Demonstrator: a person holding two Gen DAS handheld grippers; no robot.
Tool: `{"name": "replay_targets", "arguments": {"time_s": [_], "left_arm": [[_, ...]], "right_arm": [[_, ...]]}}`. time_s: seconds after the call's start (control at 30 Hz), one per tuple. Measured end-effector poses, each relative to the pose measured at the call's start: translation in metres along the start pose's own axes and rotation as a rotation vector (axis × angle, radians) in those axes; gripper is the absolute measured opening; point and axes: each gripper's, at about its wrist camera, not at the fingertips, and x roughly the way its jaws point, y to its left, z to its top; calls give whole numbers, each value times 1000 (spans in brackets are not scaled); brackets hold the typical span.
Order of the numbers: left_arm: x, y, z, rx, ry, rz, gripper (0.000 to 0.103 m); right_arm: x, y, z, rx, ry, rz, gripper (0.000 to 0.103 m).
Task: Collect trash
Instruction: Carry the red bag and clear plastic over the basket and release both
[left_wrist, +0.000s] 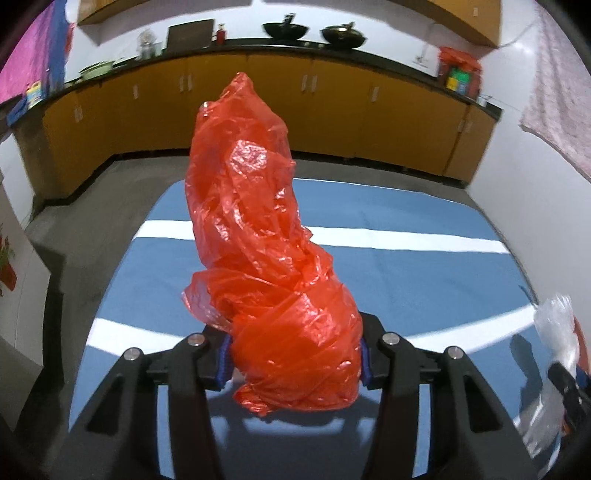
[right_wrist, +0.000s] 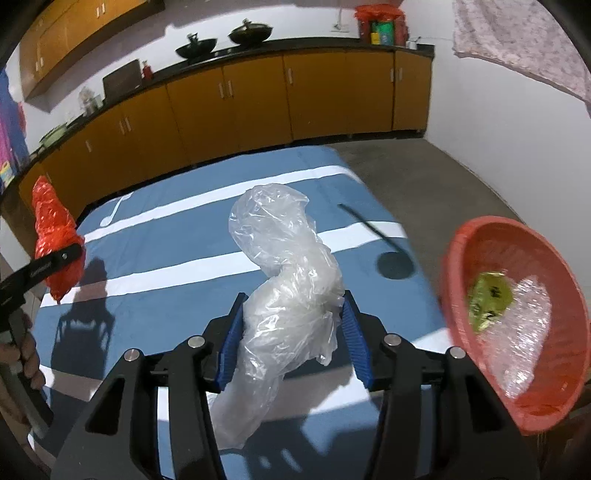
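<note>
My left gripper is shut on a crumpled red plastic bag and holds it upright above the blue striped cloth. The red bag also shows at the left of the right wrist view. My right gripper is shut on a crumpled clear plastic bag, also held above the cloth; that bag shows at the right edge of the left wrist view. A red basket at the right holds a green wrapper and clear plastic.
A black ladle and a white spoon lie on the cloth. Yellow cabinets with a dark counter run along the back, with woks on top. Grey floor lies beyond the cloth.
</note>
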Motion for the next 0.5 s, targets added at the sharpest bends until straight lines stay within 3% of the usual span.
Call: {"name": "replay_targets", "arguments": {"time_s": [0.5], "left_arm": [[-70,-54,-27,142,-45,-147,49]], "right_arm": [[-72,-50,-10,66,-96,-70,51]]}}
